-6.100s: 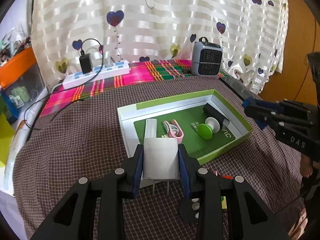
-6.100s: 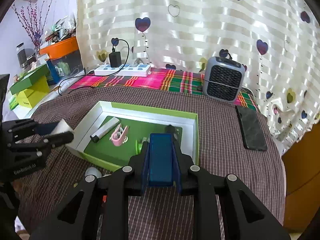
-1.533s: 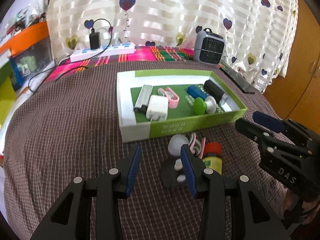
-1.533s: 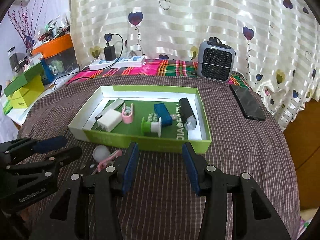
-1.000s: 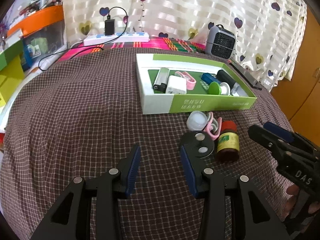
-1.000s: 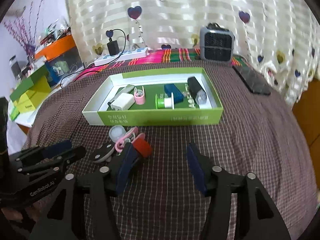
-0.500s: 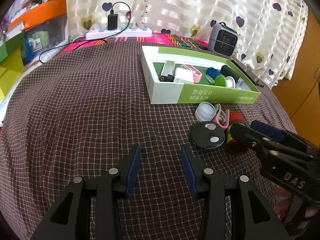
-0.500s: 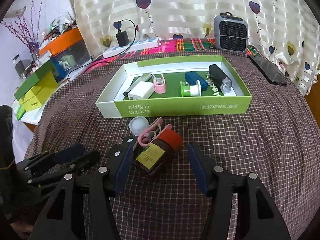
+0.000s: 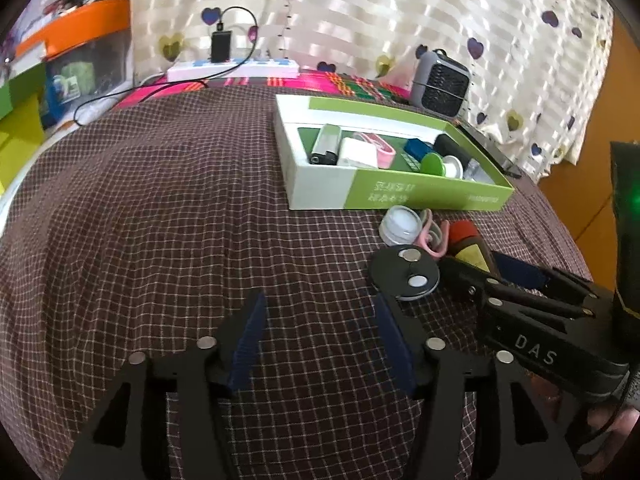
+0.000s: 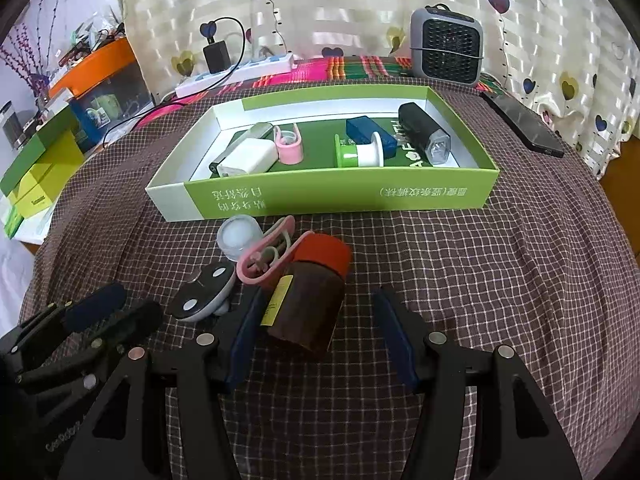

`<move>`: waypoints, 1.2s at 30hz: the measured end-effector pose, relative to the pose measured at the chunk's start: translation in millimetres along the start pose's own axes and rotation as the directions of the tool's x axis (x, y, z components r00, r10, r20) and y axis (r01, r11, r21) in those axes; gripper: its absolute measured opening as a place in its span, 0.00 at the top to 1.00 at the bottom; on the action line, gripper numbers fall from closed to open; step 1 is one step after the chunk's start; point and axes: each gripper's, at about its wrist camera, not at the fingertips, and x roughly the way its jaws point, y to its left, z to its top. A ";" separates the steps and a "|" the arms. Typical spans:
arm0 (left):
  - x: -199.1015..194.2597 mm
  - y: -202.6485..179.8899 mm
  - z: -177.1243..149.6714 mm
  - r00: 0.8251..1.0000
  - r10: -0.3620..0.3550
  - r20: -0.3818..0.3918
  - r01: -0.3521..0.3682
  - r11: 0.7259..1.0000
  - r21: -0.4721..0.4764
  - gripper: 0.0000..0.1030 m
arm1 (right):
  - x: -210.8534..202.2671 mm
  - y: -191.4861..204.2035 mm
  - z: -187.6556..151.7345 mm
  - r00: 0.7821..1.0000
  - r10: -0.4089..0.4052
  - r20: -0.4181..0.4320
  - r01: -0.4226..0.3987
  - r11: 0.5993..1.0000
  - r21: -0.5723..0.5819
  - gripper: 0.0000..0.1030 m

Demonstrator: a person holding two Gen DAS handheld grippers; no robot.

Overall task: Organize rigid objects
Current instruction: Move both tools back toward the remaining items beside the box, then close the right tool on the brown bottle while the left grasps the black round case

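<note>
My right gripper [image 10: 320, 336] sits at the bottom centre of its own view with its blue pads spread wide, and the brown bottle [image 10: 308, 296] with the red cap lies on its side between them, its base nearer the left pad; whether that pad touches the glass I cannot tell. Just above and left of the bottle in that frame lie a pink clip [image 10: 266, 252], a small white-lidded jar [image 10: 239, 237] and a black disc [image 10: 204, 294] with two silver dots, all bunched together on the checked tablecloth [image 10: 500, 264]. Above them, mid-frame, the green and white box [image 10: 332, 196] holds a white charger [image 10: 250, 158], a silver lighter [image 10: 258, 132], another pink clip [image 10: 289, 145], a green and white spool [image 10: 358, 154], a blue block [image 10: 370, 132] and a black torch [image 10: 426, 134]. My left gripper [image 9: 318, 334] is at the bottom centre of its view, fingers apart and holding nothing, over bare cloth, with the disc just to its upper right. A grey fan [image 10: 446, 42] stands at the upper right by the curtain.
</note>
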 end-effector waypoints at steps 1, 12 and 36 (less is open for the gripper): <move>0.2 -0.3 0.1 1.000 0.001 -0.001 -0.001 1.000 0.002 0.45 | 0.4 -0.5 -0.3 1.000 -0.001 0.004 0.001 1.000 -0.004 0.43; 1.2 -1.0 2.1 1.000 -0.022 -0.018 0.023 1.000 0.007 0.45 | 1.1 -10.0 1.4 0.999 0.047 -0.018 -0.048 0.998 -0.043 0.43; 22.4 -39.0 19.3 0.994 -0.077 -0.072 0.083 0.993 0.081 0.46 | -0.9 -30.8 1.9 0.995 0.099 -0.005 -0.099 0.992 -0.079 0.64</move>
